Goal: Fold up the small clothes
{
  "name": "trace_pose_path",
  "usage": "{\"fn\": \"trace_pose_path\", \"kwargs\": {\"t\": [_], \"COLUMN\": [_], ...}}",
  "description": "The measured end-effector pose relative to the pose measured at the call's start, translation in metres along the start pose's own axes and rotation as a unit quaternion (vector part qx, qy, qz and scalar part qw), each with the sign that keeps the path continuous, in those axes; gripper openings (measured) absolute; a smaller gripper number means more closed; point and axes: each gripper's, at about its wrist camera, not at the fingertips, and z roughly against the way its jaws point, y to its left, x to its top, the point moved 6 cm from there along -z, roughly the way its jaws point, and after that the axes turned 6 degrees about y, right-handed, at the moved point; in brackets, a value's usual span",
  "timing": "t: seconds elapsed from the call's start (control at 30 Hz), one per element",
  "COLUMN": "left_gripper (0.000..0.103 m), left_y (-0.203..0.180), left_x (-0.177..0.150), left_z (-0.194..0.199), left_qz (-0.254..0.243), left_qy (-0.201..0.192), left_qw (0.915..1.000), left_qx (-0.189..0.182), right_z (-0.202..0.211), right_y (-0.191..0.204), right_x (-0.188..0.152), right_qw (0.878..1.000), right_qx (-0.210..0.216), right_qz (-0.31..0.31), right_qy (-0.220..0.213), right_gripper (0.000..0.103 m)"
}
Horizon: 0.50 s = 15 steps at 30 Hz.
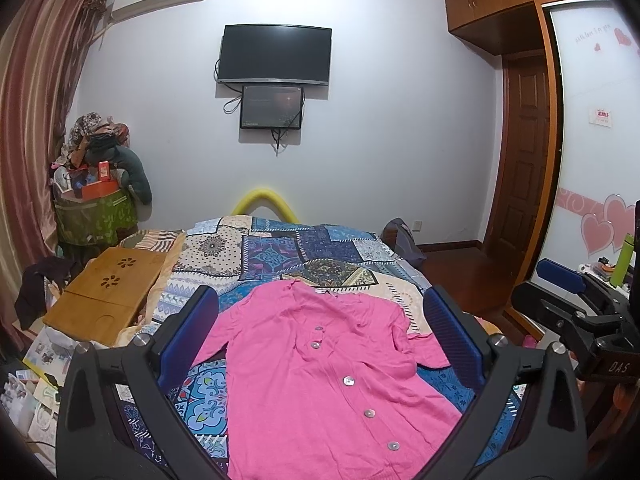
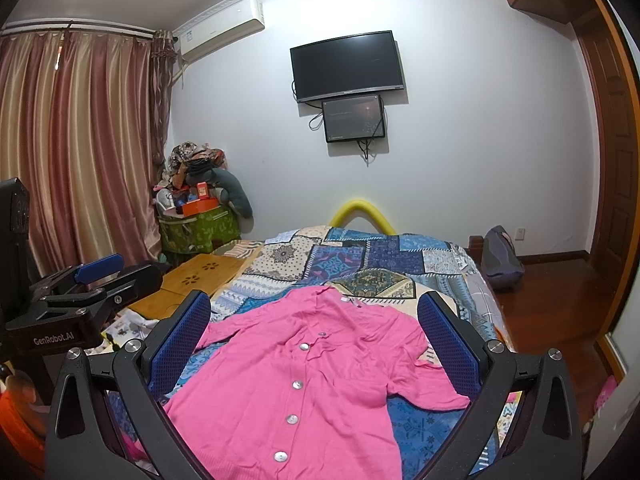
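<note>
A small pink buttoned cardigan lies spread flat, front up, on the patchwork bedspread, collar toward the far end. It also shows in the right wrist view. My left gripper is open and empty, held above the cardigan's upper part. My right gripper is open and empty, also above the cardigan. The right gripper shows at the right edge of the left wrist view; the left gripper shows at the left edge of the right wrist view.
A wooden lap tray lies on the bed's left side. A green bin piled with clutter stands in the corner by the curtain. A bag sits on the wood floor right of the bed. Papers lie at the lower left.
</note>
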Motion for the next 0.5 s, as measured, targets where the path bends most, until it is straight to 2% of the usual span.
{"fn": "trace_pose_path", "kwargs": {"t": [0.5], "left_gripper": [0.103], "left_y": [0.0000], "left_x": [0.0012], "left_z": [-0.0030], "left_qz": [0.000], "left_qy": [0.002], "left_qw": [1.0000], "left_qx": [0.000], "right_z": [-0.0007], "right_y": [-0.0010], "right_x": [-0.0008], "right_qw": [1.000], "right_qx": [-0.001], "right_qz": [-0.001], "right_qy": [0.001], "right_gripper": [0.103]}}
